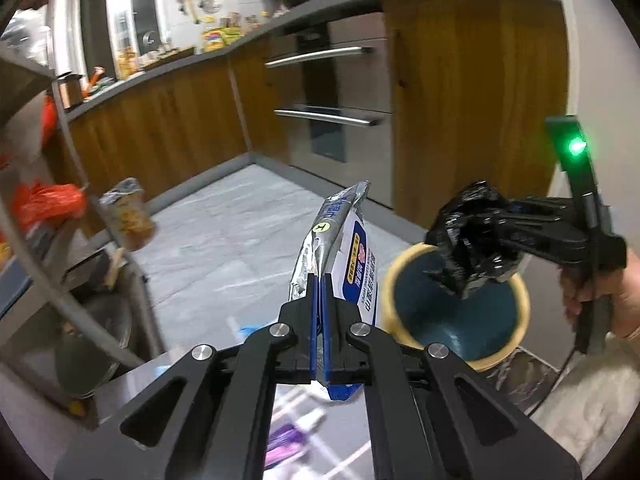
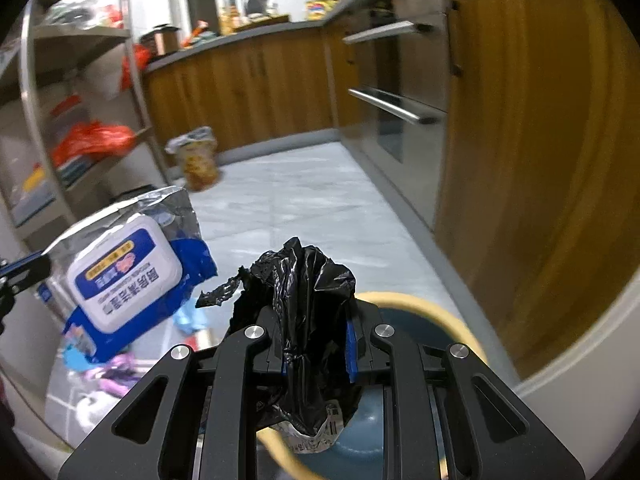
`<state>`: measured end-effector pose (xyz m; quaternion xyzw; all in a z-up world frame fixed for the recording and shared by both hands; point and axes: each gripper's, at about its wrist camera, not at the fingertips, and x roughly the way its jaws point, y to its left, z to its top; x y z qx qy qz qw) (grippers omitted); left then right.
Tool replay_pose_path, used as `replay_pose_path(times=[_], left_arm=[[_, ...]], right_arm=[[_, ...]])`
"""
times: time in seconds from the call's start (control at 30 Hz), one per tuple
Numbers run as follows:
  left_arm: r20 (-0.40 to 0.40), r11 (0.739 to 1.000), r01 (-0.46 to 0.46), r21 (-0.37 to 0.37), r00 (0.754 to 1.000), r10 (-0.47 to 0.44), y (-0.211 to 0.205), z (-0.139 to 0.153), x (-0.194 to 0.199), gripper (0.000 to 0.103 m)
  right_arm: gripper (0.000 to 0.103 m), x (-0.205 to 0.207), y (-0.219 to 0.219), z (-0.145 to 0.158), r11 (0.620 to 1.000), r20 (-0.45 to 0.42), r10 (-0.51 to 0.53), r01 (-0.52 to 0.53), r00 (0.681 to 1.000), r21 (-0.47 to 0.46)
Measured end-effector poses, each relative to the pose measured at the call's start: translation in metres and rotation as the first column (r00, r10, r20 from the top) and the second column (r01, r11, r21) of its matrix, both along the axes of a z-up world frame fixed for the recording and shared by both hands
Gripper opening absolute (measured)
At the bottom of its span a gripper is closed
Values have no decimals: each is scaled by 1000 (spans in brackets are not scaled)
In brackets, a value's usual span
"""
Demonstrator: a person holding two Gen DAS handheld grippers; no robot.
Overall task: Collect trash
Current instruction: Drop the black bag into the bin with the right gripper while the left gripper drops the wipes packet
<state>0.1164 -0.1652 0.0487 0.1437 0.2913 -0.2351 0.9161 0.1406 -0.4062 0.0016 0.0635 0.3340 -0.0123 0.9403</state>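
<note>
The right tool (image 2: 316,344) is clamped on a crumpled black bag (image 2: 308,288) right over the yellow-rimmed bin (image 1: 516,292), so I'd say it should drop lower before opening (the bag is light and could drift). The left tool (image 1: 319,292), pinched shut on the wipes packet (image 1: 340,248), waits just beside the rim; more litter lies on the floor (image 2: 304,196) beyond.

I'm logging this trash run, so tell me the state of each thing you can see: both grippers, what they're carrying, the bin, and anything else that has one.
Left gripper: shut on the wipes pack.
Wipes pack: held in the air, lid closed.
Right gripper: shut on the black bag.
Black bag: crumpled, held over the bin.
Bin: open-topped, upright on the floor.
Snack cup: on the floor by the shelf, foil top crumpled.
Oven drawers: closed.
</note>
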Motion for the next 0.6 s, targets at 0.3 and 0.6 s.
replay_pose_path(times=[0.3, 0.6], left_arm=[[-89, 996, 94, 11, 992, -92, -70, -39, 20, 1], [-149, 990, 132, 47, 981, -124, -111, -82, 44, 1]], right_arm=[[21, 6, -46, -32, 993, -91, -114, 112, 989, -29], [21, 14, -65, -62, 988, -182, -152, 145, 971, -54]])
